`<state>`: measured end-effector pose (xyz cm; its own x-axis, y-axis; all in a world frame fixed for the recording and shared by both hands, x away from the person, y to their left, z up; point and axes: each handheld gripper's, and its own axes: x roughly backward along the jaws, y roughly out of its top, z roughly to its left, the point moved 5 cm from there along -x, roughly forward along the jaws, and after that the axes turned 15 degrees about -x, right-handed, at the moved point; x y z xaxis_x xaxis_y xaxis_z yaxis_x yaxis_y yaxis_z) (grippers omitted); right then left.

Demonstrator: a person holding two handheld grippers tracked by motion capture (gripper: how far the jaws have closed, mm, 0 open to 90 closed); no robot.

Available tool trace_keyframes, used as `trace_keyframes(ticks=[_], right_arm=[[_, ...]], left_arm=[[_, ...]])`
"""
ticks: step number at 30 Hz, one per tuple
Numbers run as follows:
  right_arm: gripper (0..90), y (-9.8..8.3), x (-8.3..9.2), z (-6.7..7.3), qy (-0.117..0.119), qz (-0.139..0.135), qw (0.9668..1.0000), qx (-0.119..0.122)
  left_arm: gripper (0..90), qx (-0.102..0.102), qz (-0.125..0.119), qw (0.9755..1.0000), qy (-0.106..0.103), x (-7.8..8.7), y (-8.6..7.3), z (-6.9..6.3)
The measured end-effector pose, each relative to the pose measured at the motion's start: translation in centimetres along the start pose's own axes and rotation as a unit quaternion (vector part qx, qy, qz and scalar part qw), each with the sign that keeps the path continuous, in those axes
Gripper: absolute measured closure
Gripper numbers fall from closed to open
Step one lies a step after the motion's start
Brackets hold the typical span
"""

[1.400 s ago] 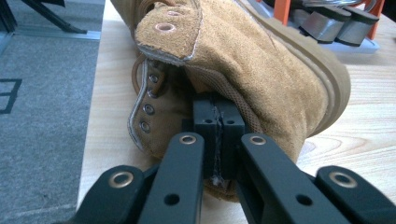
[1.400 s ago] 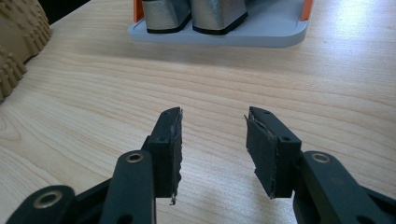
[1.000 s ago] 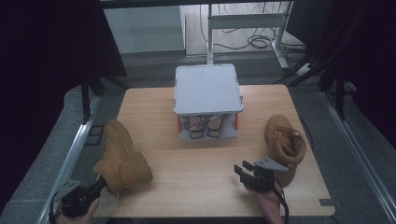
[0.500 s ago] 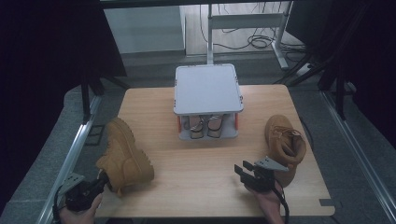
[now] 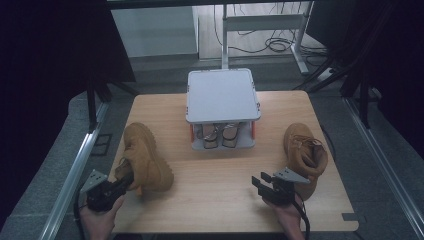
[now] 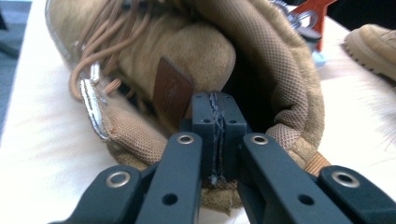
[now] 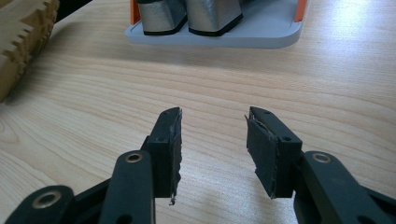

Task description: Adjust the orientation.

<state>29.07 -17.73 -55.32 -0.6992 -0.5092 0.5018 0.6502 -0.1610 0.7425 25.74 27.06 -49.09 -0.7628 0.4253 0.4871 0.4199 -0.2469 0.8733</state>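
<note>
A tan lace-up boot (image 5: 145,157) stands tilted on the left of the wooden table (image 5: 215,205). My left gripper (image 5: 127,179) is shut on the rear of its collar. In the left gripper view the jaws (image 6: 217,135) press together at the edge of the boot's (image 6: 261,51) padded opening. The second tan boot (image 5: 305,152) stands at the right, also seen as a sole edge (image 6: 373,46). My right gripper (image 5: 261,182) hovers just left of that boot, open, with bare wood between its pads (image 7: 213,140).
A grey shoe rack (image 5: 222,95) with a flat white top stands at the back middle, a pair of silver shoes (image 5: 220,136) on its lower shelf (image 7: 261,35). A lugged boot sole (image 7: 21,32) shows far left. Metal rails flank the table.
My left gripper has moved toward the table's middle and slightly up, taking the left boot along with it. The right gripper and the right boot have kept still.
</note>
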Motion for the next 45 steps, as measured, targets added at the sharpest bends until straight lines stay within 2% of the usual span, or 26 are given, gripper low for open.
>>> trace_keyframes(ticks=[3, 6, 8, 10, 13, 19, 24, 30, 36, 41, 45], right_arm=[[54.7, 0.0, 0.0, 0.0, 0.0, 0.0, 1.0, 0.001], [54.7, 0.0, 0.1, 0.0, 0.0, 0.001, 1.0, -0.001], [54.7, 0.0, 0.1, -0.1, -0.001, 0.0, 1.0, -0.001], [54.7, 0.0, 0.1, -0.1, -0.002, 0.001, 1.0, -0.001], [54.7, 0.1, 0.1, -0.3, -0.001, 0.0, 1.0, -0.003], [54.7, 0.2, 0.2, -0.6, -0.002, -0.004, 1.0, -0.008], [54.7, 0.2, 0.3, -0.4, -0.001, -0.004, 1.0, -0.007], [54.7, 0.1, 0.1, -0.4, -0.002, -0.001, 1.0, -0.006], [54.6, 0.0, 0.0, -0.3, -0.002, 0.001, 1.0, -0.005], [54.6, -0.1, 0.0, -0.3, -0.001, 0.003, 1.0, -0.005], [54.6, -0.1, 0.0, -0.3, -0.001, 0.002, 1.0, -0.005]], left_arm=[[87.8, -0.019, 0.002, 0.9998, -0.006, -1.2, 1.7, -0.7], [88.1, -0.027, 0.005, 0.9994, -0.02, -2.8, 3.3, -1.3], [88.0, -0.037, 0.016, 0.9988, -0.027, -4.2, 4.4, -1.9], [88.0, -0.053, 0.027, 0.998, -0.022, -5.4, 5.4, -2.6], [88.1, -0.066, 0.048, 0.9964, -0.025, -6.9, 6.3, -3.3], [88.3, -0.056, 0.043, 0.9972, -0.025, -6.7, 6.2, -3.1], [88.4, -0.049, 0.017, 0.9983, -0.025, -5.6, 6.6, -3.1], [87.9, -0.066, -0.013, 0.997, -0.04, -4.5, 7.6, -5.1], [88.2, -0.082, -0.026, 0.9948, -0.054, -4.8, 7.5, -7.5], [88.5, -0.09, -0.022, 0.9938, -0.061, -5.8, 6.8, -8.9], [88.8, -0.095, -0.008, 0.9937, -0.06, -7.2, 5.6, -9.7]])
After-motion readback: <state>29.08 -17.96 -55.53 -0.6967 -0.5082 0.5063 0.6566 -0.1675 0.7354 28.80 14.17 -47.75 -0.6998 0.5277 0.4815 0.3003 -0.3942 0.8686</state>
